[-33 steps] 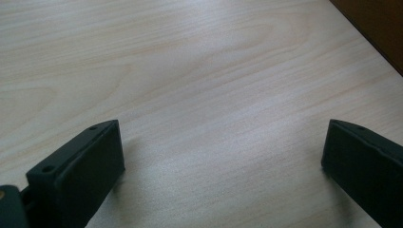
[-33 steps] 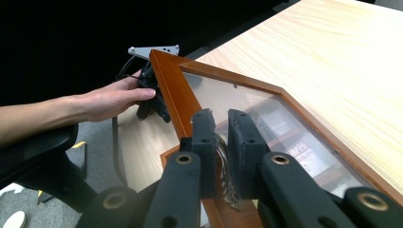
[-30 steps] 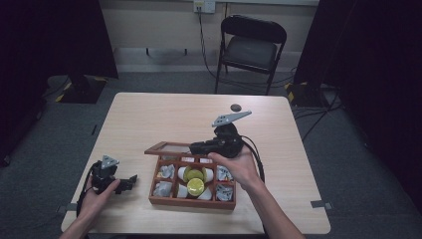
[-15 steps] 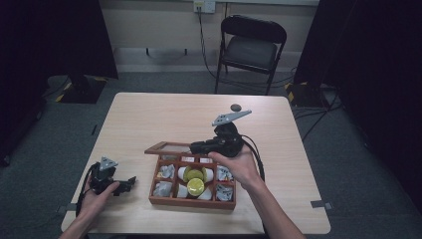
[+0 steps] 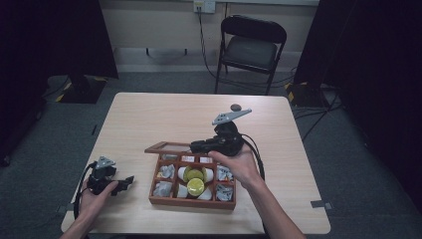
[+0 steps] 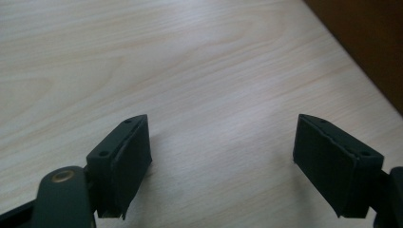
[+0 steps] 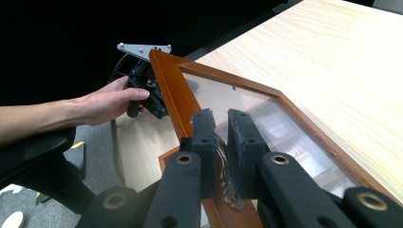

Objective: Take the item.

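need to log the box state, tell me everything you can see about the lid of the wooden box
The lid is a reddish-brown wooden frame around a clear pane; labels inside the box show through it. It stands raised, tilted above the back edge of the wooden box, whose compartments lie open toward the person. The right gripper has its jaws shut on a tassel-like pull at the lid's front rail, holding it up. Nothing else touches the lid. In the high view it shows as a thin strip left of that gripper.

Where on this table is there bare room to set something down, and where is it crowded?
Free: the far half of the table, beyond the wooden box, apart from a small dark disc; also the strip between the left gripper and the box. Crowded: the near middle, where the right gripper grips the box's raised lid.
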`<state>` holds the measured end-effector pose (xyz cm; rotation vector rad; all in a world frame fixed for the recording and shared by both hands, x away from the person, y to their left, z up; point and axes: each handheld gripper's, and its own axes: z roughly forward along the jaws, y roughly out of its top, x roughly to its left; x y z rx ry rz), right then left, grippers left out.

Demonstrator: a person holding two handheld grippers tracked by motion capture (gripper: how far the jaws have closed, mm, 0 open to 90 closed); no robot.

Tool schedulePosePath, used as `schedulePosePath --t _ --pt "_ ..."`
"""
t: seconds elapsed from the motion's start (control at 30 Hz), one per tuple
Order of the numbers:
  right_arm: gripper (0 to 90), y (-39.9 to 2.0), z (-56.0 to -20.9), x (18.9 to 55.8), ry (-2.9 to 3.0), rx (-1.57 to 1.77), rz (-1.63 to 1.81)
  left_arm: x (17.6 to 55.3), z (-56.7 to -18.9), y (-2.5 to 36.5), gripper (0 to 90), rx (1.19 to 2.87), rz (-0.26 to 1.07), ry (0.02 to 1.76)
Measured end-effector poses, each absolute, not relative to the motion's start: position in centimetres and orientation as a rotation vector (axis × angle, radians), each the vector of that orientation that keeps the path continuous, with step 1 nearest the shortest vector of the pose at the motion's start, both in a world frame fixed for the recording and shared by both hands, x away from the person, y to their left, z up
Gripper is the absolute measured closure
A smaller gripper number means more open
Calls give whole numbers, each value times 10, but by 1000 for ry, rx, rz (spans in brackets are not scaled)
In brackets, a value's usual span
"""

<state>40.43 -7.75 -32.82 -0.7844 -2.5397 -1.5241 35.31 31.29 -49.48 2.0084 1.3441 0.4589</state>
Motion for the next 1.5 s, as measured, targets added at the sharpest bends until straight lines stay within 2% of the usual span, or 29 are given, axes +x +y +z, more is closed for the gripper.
schedulePosePath --t 0.2,0.43,0.6,0.83,1.13,1.5 --pt "821 -77 -328 405 -2540 -785 -1524 350 -485 309 223 2009 466 1272" --pt "821 -77 -327 405 -2539 -788 -1522 345 -474 308 249 1974 383 1241" --pt "821 -77 -327 406 -2540 -789 -1522 341 -465 304 281 1964 372 1177" --pt "821 -77 -325 407 -2541 -788 -1522 331 -456 285 308 1993 345 1046" --pt "822 -77 -324 410 -2540 -789 -1521 327 -444 273 364 1975 295 1005" --pt "822 -77 -323 411 -2536 -789 -1516 319 -433 239 366 2036 213 825"
